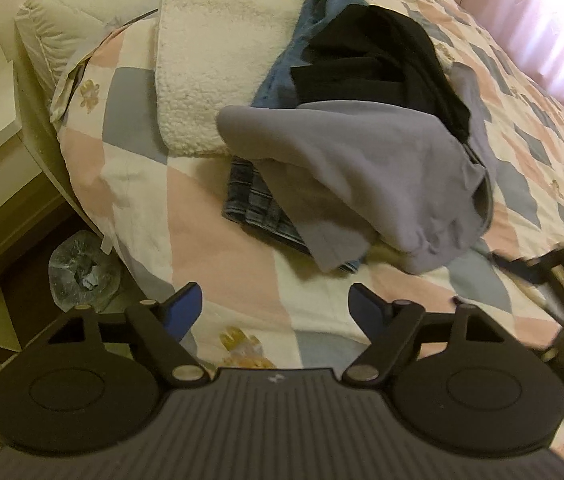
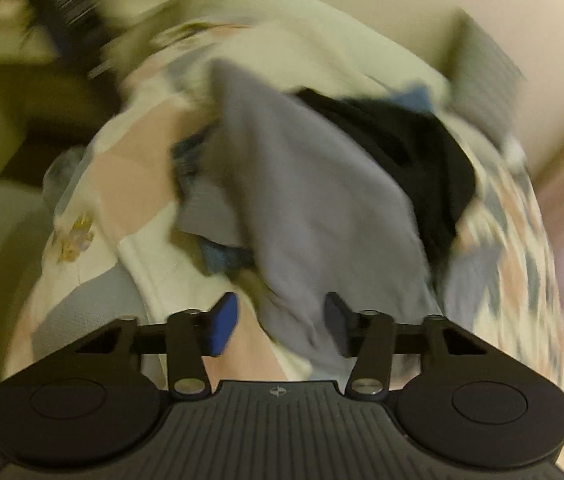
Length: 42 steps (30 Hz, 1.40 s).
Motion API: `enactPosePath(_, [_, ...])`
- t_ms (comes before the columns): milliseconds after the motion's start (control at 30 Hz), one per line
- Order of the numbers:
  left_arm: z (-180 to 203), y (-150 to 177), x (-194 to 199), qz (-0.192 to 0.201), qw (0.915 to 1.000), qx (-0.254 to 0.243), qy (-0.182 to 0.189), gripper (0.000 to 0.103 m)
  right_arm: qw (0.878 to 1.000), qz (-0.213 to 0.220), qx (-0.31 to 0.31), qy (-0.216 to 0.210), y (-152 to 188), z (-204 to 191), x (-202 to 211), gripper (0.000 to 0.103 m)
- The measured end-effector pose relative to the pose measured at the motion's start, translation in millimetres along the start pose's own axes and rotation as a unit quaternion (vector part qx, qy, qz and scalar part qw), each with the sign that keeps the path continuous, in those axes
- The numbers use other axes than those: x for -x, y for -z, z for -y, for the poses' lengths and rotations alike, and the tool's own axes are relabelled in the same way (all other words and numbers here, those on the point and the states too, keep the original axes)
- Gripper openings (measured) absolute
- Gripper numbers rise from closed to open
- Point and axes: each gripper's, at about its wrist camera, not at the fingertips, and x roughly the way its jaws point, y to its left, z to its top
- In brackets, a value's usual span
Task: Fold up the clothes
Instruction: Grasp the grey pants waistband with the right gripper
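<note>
Your left gripper (image 1: 275, 312) hangs over the near edge of the bed with its blue-padded fingers (image 1: 183, 308) spread wide and nothing between them. Off to its left and below, on the dark floor beside the bed, sits a crumpled clear plastic bag (image 1: 81, 270). Directly under and ahead of the fingers lies the quilt of pink, grey-blue and cream diamond patches (image 1: 129, 160). Ahead and slightly left, a thick cream fleece blanket (image 1: 217, 64) rests folded on the quilt. Straight ahead, well clear of the fingertips, is the clothes pile: a soft lavender-grey sweatshirt (image 1: 362, 176) draped on top in front, a folded blue plaid garment (image 1: 257, 204) poking out from beneath its left side, a blue towelling cloth (image 1: 282, 84) behind, and a rumpled black garment (image 1: 386, 64) at the back right. At the far right edge of this view, your other tool shows as a dark blur.

Your right gripper (image 2: 279, 320) is also parted (this view is badly motion-blurred). Its fingers sit either side of the lower hem of the lavender-grey sweatshirt (image 2: 314, 208), which hangs between them; the right pad looks to be against the cloth, the left pad apart from it. The black garment (image 2: 422, 160) lies ahead and right.
</note>
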Motion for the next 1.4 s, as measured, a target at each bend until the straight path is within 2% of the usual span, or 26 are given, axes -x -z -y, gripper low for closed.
enactPosePath(133, [-16.6,-6.4,-16.6,-0.004,0.9999,0.009,0.007,0.078,0.994,0.028,0.102,0.002,-11.0,-43.9,-40.3,0.040])
enactPosePath(233, [-26.2,-8.1,-25.4,-0.007,0.9997,0.017,0.013,0.078,0.984,0.047,0.170,0.016,-16.5,-69.4,-68.6,0.038])
enactPosePath(433, [-42.2,-10.2,-39.7,-0.015,0.9995,0.020,0.018,0.078,0.966,0.061,0.246,0.047,-19.8,-88.9,-110.5,0.037])
enactPosePath(467, [-44.4,-11.0,-41.9,-0.016,0.9995,0.021,0.019,0.078,0.964,0.063,0.252,0.048,-19.6,-89.8,-113.1,0.035])
enactPosePath(500, [-45.8,-12.2,-43.4,-0.016,0.9995,0.020,0.020,0.078,0.965,0.063,0.252,0.038,-20.3,-88.1,-113.4,0.026])
enactPosePath(533, [-46.2,-13.9,-44.2,-0.015,0.9995,0.018,0.021,0.077,0.966,0.064,0.249,0.028,-21.4,-85.4,-112.5,0.009])
enactPosePath(700, [-47.5,-27.0,-43.4,-0.006,0.9992,0.011,0.039,0.066,0.990,0.076,0.121,0.003,-37.3,-37.1,-67.9,0.005])
enactPosePath(800, [-41.6,-36.4,-41.0,0.010,0.9987,-0.017,0.047,0.057,0.998,0.069,0.004,0.007,-47.4,14.9,-30.5,0.004])
enactPosePath(933, [-25.4,-44.7,-38.8,0.023,0.9958,-0.074,0.049,0.056,0.988,0.078,-0.129,0.015,-61.8,92.2,17.4,0.005])
enactPosePath(1033, [-11.7,-43.4,-32.4,0.028,0.9928,-0.089,0.075,0.057,0.980,0.095,-0.170,0.025,-77.4,138.6,37.1,0.004])
enactPosePath(1133, [3.5,-38.4,-28.3,0.029,0.9906,-0.098,0.092,0.059,0.973,0.114,-0.199,0.039,-94.6,182.3,53.0,0.004])
enactPosePath(1300, [41.0,-49.3,-19.8,0.063,0.9834,-0.119,0.122,0.059,0.964,0.139,-0.219,0.061,-107.3,243.3,87.6,0.004])
enactPosePath(1400, [63.6,-55.8,-14.7,0.083,0.9779,-0.131,0.140,0.067,0.963,0.139,-0.222,0.062,-108.5,260.6,99.1,0.004])
